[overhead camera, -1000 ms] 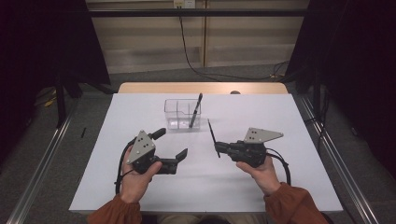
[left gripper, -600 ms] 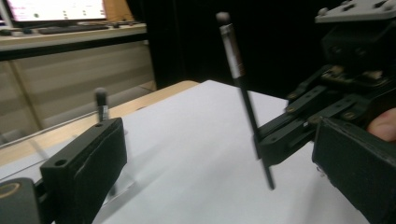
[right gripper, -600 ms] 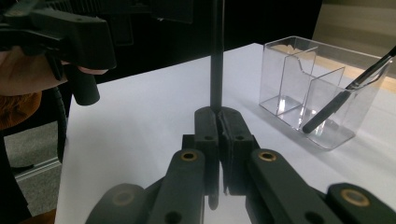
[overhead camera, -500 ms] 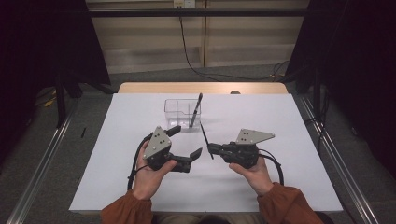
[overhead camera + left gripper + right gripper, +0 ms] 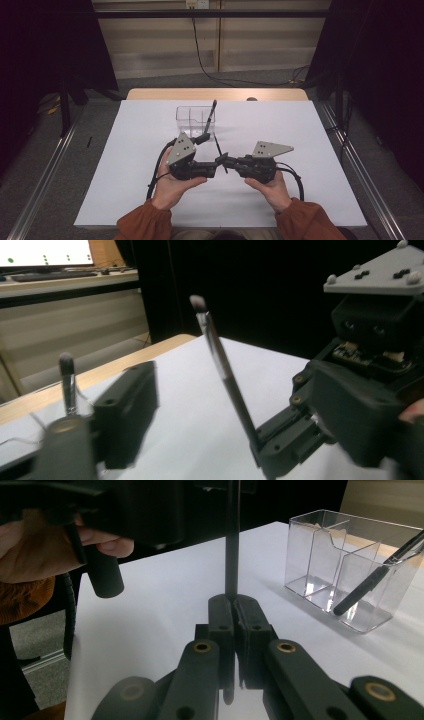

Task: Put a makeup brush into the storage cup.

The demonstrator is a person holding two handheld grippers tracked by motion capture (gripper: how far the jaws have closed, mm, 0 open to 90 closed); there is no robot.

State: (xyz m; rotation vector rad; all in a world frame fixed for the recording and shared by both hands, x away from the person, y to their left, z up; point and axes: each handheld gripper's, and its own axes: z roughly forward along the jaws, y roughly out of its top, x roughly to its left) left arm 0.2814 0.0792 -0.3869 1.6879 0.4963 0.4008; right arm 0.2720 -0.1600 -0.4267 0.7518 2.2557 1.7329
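Note:
My right gripper (image 5: 226, 161) is shut on the lower end of a thin black brush (image 5: 218, 148), which leans up and away from it. In the right gripper view the pads (image 5: 223, 611) press together on the shaft (image 5: 231, 555). My left gripper (image 5: 214, 165) points right, tip to tip with the right one. Its jaws have just been closing and stand apart. In the left gripper view the brush (image 5: 225, 375) rises to the right of one blurred jaw, untouched. I cannot tell whether it is between the jaws. A second brush (image 5: 212, 112) leans in a clear organizer (image 5: 189, 118).
A white sheet (image 5: 310, 135) covers the table, with a wooden strip (image 5: 215, 94) at its far edge. Metal rails (image 5: 360, 170) run along both sides. The organizer (image 5: 350, 545) stands just beyond the grippers. Cables trail from both grippers toward the person.
The left hand has moved right toward the middle, bringing its gripper up to the brush. The right gripper shifted slightly left with the brush. The left jaws look narrower.

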